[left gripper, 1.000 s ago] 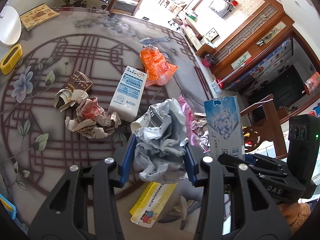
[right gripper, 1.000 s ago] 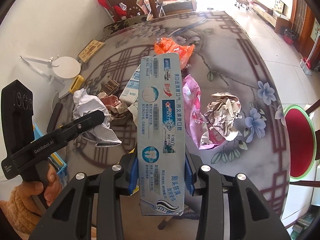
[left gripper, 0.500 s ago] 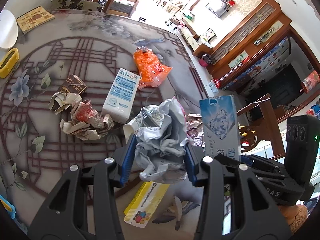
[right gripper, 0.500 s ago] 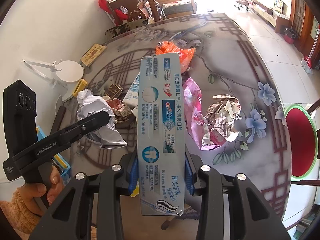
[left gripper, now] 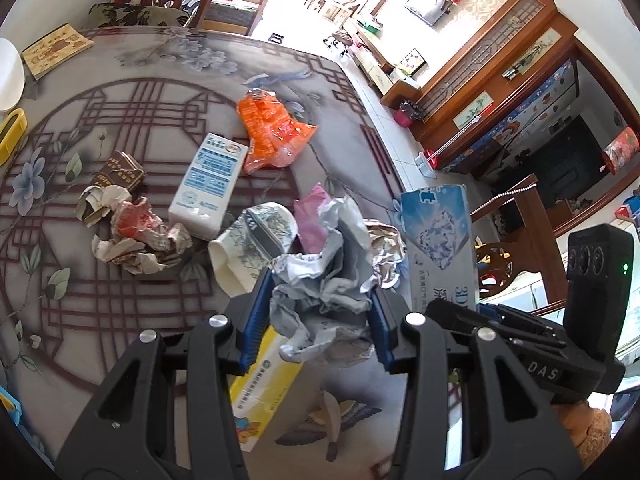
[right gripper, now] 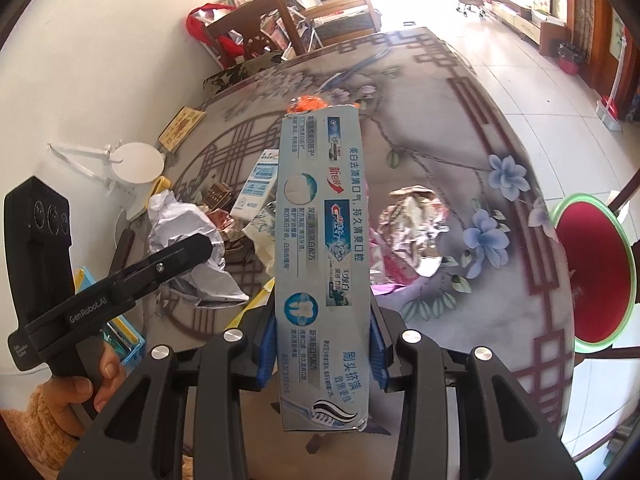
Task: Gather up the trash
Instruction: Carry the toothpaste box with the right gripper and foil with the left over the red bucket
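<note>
Your left gripper (left gripper: 318,316) pinches a crumpled paper wad (left gripper: 324,280) and your right gripper (right gripper: 322,348) clamps the toothpaste box (right gripper: 320,264), both above the table (left gripper: 132,112), where the orange wrapper (left gripper: 272,128), white carton (left gripper: 208,184) and other litter remain uncollected.

R gripper (right gripper: 322,350) clamped on toothpaste box (right gripper: 320,264), box upright, above table (right gripper: 460,128). L gripper (right gripper: 188,248) at left, pinching crumpled gray wrapper (right gripper: 180,224). Foil wad (right gripper: 412,220) on pink bag (right gripper: 384,272) just right of box. White carton (right gripper: 256,184), orange bag (right gripper: 306,104) behind. Red stool (right gripper: 592,272) far right.
</note>
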A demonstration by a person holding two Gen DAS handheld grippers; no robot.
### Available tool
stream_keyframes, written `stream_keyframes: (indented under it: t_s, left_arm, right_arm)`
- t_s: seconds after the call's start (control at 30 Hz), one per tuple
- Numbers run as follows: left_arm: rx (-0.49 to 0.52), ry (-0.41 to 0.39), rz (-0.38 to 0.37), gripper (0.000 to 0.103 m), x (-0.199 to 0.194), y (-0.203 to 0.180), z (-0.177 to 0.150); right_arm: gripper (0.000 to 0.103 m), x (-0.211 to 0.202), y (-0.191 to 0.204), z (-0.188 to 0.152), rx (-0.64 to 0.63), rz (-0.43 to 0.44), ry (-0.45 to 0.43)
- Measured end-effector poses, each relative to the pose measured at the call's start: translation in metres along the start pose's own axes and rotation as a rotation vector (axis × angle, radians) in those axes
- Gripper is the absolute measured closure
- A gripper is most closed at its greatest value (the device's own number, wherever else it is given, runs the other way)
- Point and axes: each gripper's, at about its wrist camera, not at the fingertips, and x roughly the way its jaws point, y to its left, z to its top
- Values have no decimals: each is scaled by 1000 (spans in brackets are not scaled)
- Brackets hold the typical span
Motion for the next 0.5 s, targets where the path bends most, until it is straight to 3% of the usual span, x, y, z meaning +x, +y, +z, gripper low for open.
stream_keyframes:
  t_s: [0.5]
  left_arm:
    - [28, 31, -2, 60, 26, -49, -5]
  right_arm:
    - [67, -17, -51, -2, 48, 13, -1]
